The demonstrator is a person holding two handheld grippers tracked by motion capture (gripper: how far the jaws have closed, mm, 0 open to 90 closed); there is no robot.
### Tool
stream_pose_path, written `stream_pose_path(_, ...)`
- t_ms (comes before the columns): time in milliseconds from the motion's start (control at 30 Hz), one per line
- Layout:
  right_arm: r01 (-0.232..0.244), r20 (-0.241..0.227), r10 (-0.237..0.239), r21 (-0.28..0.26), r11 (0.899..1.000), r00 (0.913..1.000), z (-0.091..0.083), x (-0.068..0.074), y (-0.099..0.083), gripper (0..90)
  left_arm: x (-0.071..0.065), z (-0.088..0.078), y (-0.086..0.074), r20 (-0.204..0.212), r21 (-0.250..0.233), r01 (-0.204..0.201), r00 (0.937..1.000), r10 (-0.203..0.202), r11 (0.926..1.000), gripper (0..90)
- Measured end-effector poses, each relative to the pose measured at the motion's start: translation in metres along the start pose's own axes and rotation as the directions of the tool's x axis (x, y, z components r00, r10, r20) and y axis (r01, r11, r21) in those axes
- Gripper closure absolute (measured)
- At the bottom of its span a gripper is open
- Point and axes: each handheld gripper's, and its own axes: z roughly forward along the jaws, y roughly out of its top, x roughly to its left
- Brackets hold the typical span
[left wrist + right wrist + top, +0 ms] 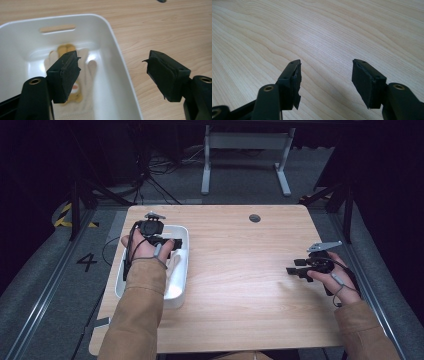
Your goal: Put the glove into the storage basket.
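- Left gripper (113,72), black jaws apart and empty, above the smooth white plastic bin (110,32); a soft cream glove (87,72) lies below.
- Right gripper (325,80) gapes over bare pale woodgrain table (337,30).

A white work glove (85,75) with a yellow-tan palm patch lies flat on the bottom of a white plastic bin (117,57), its fingers spread and pointing toward the bin's far end wall, where there is a slot handle. The bin is rectangular with rounded corners and stands upright near the left edge of the light wooden tabletop (240,270). In the high view a pale shape lies inside the bin (186,251).
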Motion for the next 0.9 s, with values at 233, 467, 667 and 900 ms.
stream_pose_path(233,-0.001,0.001,0.001,-0.005,1.000,1.0000,-0.001,-0.001,-0.001,41.5,-0.038,-0.004,-0.005,0.099,-0.057,-0.143,0.9840,0.148,0.9881,26.1)
stream_pose_path(467,0.000,0.001,0.000,-0.004,1.000,1.0000,-0.001,-0.001,-0.001,41.5,-0.075,0.003,-0.022,0.235,-0.098,-0.245,0.9360,0.262,0.9645,26.6)
stream_pose_path(667,0.001,0.002,-0.001,-0.003,1.000,1.0000,-0.001,-0.001,-0.002,41.5,-0.094,0.016,-0.039,0.292,-0.130,-0.287,0.9038,0.313,0.9491,26.0)
stream_pose_path(900,0.004,-0.001,-0.004,0.001,1.000,1.0000,0.000,-0.001,-0.002,41.6,-0.107,0.032,-0.059,0.348,-0.168,-0.339,0.8581,0.377,0.9257,28.7)
